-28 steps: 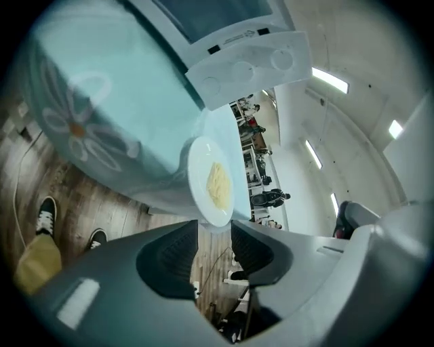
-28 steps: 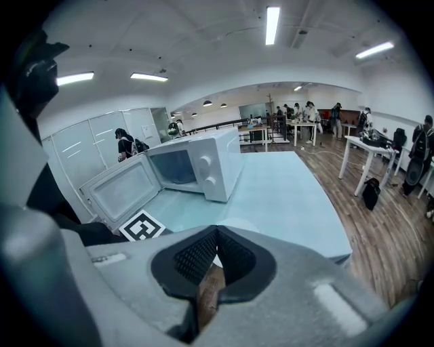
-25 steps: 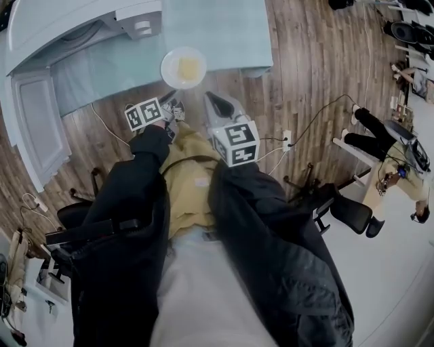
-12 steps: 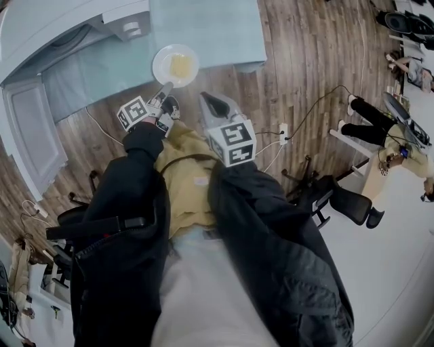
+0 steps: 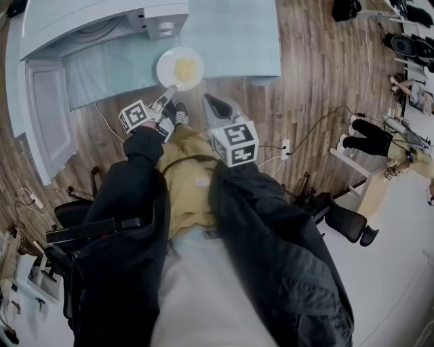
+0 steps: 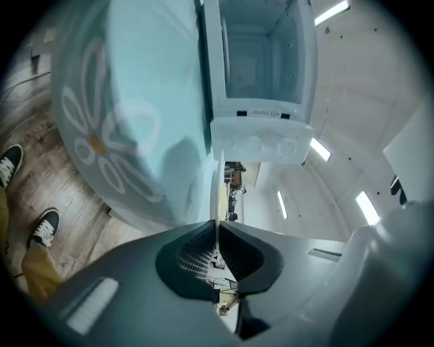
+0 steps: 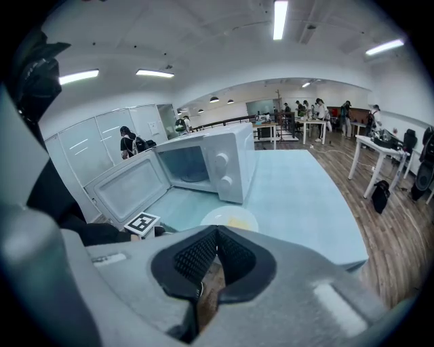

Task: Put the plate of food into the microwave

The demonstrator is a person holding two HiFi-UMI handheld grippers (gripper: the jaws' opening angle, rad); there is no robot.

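One rim hold only: left gripper [image 5: 169,90] clamped on plate [image 5: 166,68] edge; carry level, slowly, into open microwave [image 5: 88,15]; right gripper [image 5: 209,100] jaws together, empty

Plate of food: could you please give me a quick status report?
Left gripper shut on plate rim. Right gripper shut, empty. Plate on table, food on it. Microwave door open, nothing blocking.
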